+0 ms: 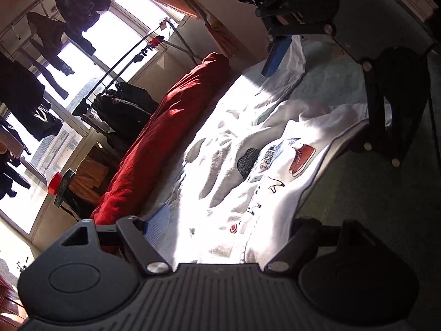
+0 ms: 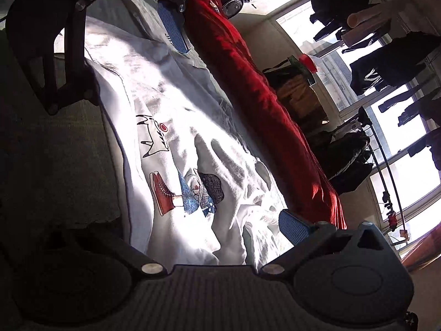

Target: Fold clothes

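While sunlight washes across it, a white sweatshirt [image 1: 248,171] with a red sneaker print [image 1: 301,160] lies spread on the bed, filling the wide gap between the 2 spread fingers of the left gripper [image 1: 228,229], whose blue pad [image 1: 157,224] rests on the cloth's edge. At the far end, the right gripper [image 2: 212,234] faces back with its fingers equally wide apart, 1 blue pad [image 2: 293,226] touching the fabric. Beyond the pad-side fingers, a rolled red blanket [image 1: 165,138] lies beside the sweatshirt.
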Demonstrator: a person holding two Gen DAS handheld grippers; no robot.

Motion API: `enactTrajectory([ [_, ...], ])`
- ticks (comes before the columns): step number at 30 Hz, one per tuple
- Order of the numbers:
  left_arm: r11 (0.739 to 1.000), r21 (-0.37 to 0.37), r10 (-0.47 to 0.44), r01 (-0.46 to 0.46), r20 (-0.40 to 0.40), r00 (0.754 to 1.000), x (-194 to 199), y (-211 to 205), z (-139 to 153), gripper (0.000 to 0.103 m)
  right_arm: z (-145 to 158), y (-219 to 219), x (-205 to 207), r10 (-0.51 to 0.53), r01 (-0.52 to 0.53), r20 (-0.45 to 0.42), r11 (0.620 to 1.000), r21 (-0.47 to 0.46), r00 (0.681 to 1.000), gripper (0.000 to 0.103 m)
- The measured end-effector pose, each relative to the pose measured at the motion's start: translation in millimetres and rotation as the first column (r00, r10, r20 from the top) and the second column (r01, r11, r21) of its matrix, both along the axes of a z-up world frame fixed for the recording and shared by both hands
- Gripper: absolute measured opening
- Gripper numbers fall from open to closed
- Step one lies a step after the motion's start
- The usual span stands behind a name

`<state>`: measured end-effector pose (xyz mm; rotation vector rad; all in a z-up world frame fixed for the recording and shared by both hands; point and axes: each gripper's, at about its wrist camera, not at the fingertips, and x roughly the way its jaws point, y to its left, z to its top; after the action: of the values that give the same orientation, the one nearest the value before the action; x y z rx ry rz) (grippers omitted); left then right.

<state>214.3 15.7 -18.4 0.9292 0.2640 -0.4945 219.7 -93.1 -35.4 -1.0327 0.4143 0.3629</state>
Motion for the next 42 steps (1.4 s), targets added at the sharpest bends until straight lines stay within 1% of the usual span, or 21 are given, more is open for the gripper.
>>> enactTrajectory([
  [4,0.999,-0.047,0.021,-0.021,-0.008,1.000,2,1,10,0.080,-13,25,4,0.018,-0.018,-0.002,1.000,0.002,1.000,0.103],
  [7,0.998,-0.049,0.025,-0.026,-0.021,0.999,-2,4,10,0.080,-21,41,10,0.002,-0.002,0.025,1.000,-0.006,1.000,0.103],
  [9,1.000,-0.021,0.022,-0.023,-0.028,0.999,-6,7,5,0.080,-19,43,13,-0.025,0.027,0.086,1.000,-0.014,0.996,0.103],
  [11,0.999,0.030,0.026,-0.026,-0.016,1.000,-10,10,-5,0.080,-15,41,15,-0.054,0.057,0.146,0.998,-0.019,0.988,0.103],
  [13,0.996,0.083,0.030,-0.029,-0.002,1.000,-14,12,-15,0.080,-5,34,16,-0.079,0.080,0.156,0.997,-0.001,0.985,0.103],
  [17,0.982,0.186,0.035,-0.039,0.025,0.999,-21,17,-34,0.080,9,27,16,-0.089,0.089,0.164,0.996,0.007,0.983,0.103],
  [22,0.949,0.311,0.037,-0.054,0.060,0.998,-30,24,-59,0.080,30,23,20,-0.121,0.114,0.165,0.992,0.051,0.979,0.103],
  [27,0.909,0.382,0.137,-0.166,0.104,0.985,-34,27,-68,0.082,41,19,25,-0.140,0.131,0.155,0.989,0.067,0.978,0.103],
  [28,0.904,0.409,0.086,-0.127,0.118,0.989,-40,28,-70,0.083,42,19,27,-0.143,0.133,0.156,0.989,0.070,0.977,0.103],
  [29,0.887,0.449,0.041,-0.112,0.164,0.986,-46,28,-75,0.084,44,18,29,-0.145,0.135,0.159,0.988,0.070,0.977,0.103],
  [31,0.862,0.477,0.080,-0.171,0.205,0.975,-40,34,-81,0.084,44,16,32,-0.149,0.140,0.167,0.988,0.066,0.975,0.103],
  [34,0.864,0.437,0.206,-0.251,0.150,0.967,-34,44,-77,0.084,45,12,36,-0.162,0.154,0.169,0.986,0.064,0.972,0.103],
  [36,0.870,0.440,0.176,-0.224,0.148,0.973,-39,45,-73,0.084,40,11,35,-0.152,0.146,0.154,0.988,0.047,0.976,0.103],
  [37,0.873,0.437,0.172,-0.216,0.138,0.975,-41,44,-71,0.078,37,10,34,-0.143,0.139,0.144,0.990,0.035,0.979,0.103],
  [38,0.879,0.425,0.181,-0.217,0.124,0.976,-40,43,-67,0.066,33,10,33,-0.134,0.132,0.133,0.991,0.023,0.982,0.103],
  [39,0.883,0.413,0.194,-0.221,0.107,0.975,-37,43,-64,0.059,30,9,32,-0.125,0.125,0.123,0.992,0.011,0.984,0.103],
  [41,0.892,0.389,0.214,-0.230,0.084,0.973,-34,44,-56,0.031,23,9,30,-0.108,0.110,0.101,0.994,-0.013,0.989,0.103],
  [42,0.896,0.377,0.224,-0.235,0.073,0.972,-33,45,-52,0.025,20,9,28,-0.099,0.102,0.092,0.995,-0.022,0.991,0.103],
])
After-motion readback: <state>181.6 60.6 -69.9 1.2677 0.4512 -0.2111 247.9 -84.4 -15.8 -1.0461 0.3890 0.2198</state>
